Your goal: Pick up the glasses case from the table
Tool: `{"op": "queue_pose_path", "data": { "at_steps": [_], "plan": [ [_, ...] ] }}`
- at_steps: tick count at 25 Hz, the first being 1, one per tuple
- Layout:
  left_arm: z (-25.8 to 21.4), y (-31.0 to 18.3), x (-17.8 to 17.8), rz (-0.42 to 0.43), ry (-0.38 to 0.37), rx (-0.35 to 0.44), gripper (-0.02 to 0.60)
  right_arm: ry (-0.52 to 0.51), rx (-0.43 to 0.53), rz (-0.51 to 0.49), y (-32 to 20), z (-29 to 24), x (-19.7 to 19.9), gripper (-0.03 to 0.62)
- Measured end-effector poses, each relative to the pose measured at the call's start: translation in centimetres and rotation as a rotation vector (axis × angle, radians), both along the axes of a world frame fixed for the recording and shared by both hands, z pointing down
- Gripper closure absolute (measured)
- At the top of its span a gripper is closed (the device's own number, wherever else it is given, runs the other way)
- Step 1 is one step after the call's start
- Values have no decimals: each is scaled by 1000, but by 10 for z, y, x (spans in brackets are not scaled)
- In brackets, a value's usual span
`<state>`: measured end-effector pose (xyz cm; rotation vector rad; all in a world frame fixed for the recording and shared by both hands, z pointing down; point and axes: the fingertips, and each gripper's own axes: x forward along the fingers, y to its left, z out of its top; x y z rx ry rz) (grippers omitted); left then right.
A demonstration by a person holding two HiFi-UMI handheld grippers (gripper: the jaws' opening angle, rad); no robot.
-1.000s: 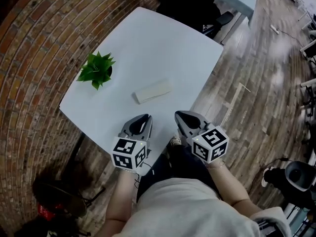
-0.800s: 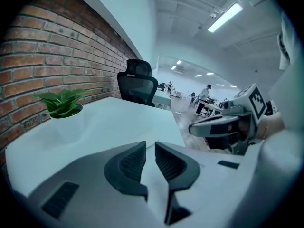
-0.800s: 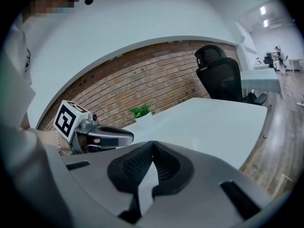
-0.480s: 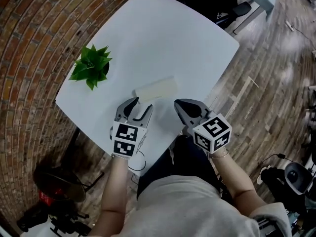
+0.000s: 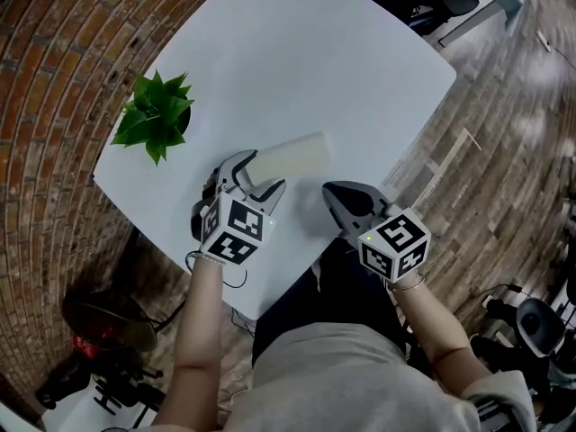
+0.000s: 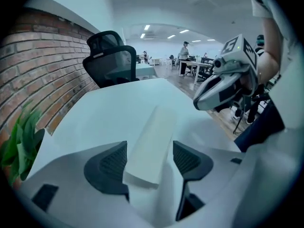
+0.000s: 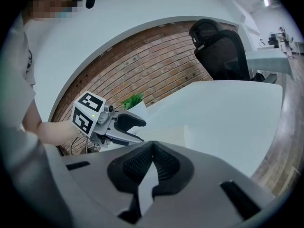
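On the white counter [image 5: 342, 61], a potted plant [image 5: 153, 115] stands well left of the glasses case [image 5: 292, 157], and a black chair [image 6: 111, 56] stands at the far edge. The case lies flat, its long axis running away from the left claw [image 6: 149, 158]. That claw's 2 jaws have just been opening and straddle the case's near end without pressing. The right claw [image 7: 152, 148] is closed and empty.

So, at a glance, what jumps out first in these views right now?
The left gripper, whose jaws have just been opening, straddles the near end of the pale glasses case, which lies flat on the white table; it is not yet clamped. The right gripper hangs shut and empty beside it, near the table's front edge. A small green plant stands at the table's left edge.
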<state>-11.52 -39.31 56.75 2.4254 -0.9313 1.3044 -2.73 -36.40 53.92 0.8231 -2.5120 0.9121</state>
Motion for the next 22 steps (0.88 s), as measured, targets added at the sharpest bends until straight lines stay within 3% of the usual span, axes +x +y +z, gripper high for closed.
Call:
{"op": "queue_pose_path", "data": {
  "at_steps": [9,22],
  "plan": [
    [25,-7,9,114,-50,-67,287,-9,-24,-10,-7,13,3,595],
    [35,-9,12,197,-31,-136,287,-10,-36,18,-16,21,7,595]
  ]
}}
